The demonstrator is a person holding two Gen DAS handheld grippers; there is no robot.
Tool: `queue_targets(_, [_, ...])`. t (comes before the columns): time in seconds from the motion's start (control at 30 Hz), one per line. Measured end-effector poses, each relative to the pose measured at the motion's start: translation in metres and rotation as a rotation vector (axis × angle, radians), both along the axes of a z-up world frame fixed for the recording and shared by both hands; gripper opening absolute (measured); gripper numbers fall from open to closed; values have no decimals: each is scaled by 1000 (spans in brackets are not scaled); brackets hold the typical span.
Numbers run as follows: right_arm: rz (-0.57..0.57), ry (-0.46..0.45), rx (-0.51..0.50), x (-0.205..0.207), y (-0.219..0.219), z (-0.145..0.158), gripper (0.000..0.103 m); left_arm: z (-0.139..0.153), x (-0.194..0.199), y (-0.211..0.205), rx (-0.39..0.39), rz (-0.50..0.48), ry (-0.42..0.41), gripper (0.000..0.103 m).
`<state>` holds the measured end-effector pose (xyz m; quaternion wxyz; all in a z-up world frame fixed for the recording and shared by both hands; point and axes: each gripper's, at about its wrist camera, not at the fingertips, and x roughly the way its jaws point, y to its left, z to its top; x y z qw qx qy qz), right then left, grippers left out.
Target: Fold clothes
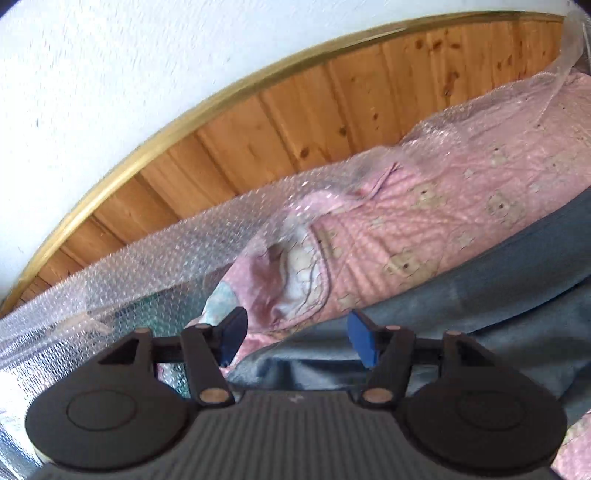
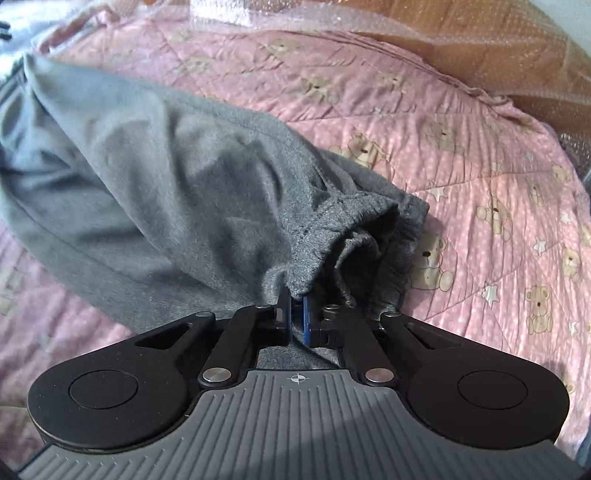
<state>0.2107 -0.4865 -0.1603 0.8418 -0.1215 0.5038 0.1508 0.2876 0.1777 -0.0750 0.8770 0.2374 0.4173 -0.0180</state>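
Observation:
Grey sweatpants (image 2: 155, 177) lie across a pink quilt (image 2: 461, 155) printed with teddy bears. In the right wrist view my right gripper (image 2: 297, 314) is shut on a fold of the grey waistband, which bunches up just ahead of the blue pads; a drawstring hangs beside them. In the left wrist view my left gripper (image 1: 295, 338) is open with nothing between its blue pads (image 1: 364, 341). It hovers over the edge of the grey sweatpants (image 1: 480, 306) where they meet the pink quilt (image 1: 424, 221).
Bubble wrap (image 1: 147, 258) runs along the bed's far side against a wooden panelled board (image 1: 295, 122) under a white wall (image 1: 110, 55). The same bubble wrap (image 2: 424, 33) shows at the top of the right wrist view.

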Motion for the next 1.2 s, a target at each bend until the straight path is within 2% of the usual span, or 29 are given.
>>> queue_targets(0.03, [-7,-1,44,0,-8,11,1,10,-14,-20,-1,-31,-28,61])
queue_targets(0.1, [-76,-46,239,2,-42,47,0,23,-41,-62,-14,-61,-73,62])
queue_targets(0.17, [-197,-58,512,15,-93,64,0,23,-63,-109,-75,-89,-64,63])
queue_targets(0.23, [-308,28,637,35,-129,41,0,3,-80,-168,-133,-155,-18,63])
queue_targets(0.3, [-407,125,805,44,-156,14,0,-24,-85,-243,-129,-264,70,63])
queue_targets(0.33, [-454,171,890,48,-169,1,0,-40,-86,-280,-91,-320,103,63])
queue_targets(0.37, [-473,179,981,48,-178,-4,0,-56,-88,-317,-50,-376,135,64])
queue_targets(0.43, [-496,197,1057,49,-185,-6,0,-88,-88,-374,62,-437,151,64])
queue_targets(0.5, [-544,213,1111,49,-191,-11,0,-116,-84,-412,126,-469,153,63])
queue_targets(0.57, [-602,224,1166,50,-199,-17,0,-137,-75,-432,130,-467,183,63])
queue_targets(0.67, [-639,198,1208,56,-209,-17,0,-153,-63,-444,140,-420,176,63])
queue_targets(0.73, [-604,184,1170,61,-207,-13,0,-150,-54,-444,103,-374,171,63])
queue_targets(0.8, [-473,134,1015,64,-196,-2,3,-144,-45,-440,79,-338,167,62])
queue_targets(0.9, [-229,51,738,49,-167,11,16,-134,-39,-441,54,-311,160,63])
queue_targets(0.93, [-143,19,644,42,-156,15,34,-131,-38,-441,48,-297,158,63])
queue_targets(0.97, [-52,-21,557,31,-143,16,46,-128,-37,-442,42,-283,156,63])
queue_targets(1.1, [262,-190,273,4,-84,14,44,-125,-29,-437,-16,-182,153,63])
queue_targets(1.17, [383,-278,137,-3,-60,8,44,-123,-25,-435,-41,-148,151,63])
queue_targets(1.2, [436,-286,89,-5,-51,5,44,-122,-24,-434,-42,-144,150,63])
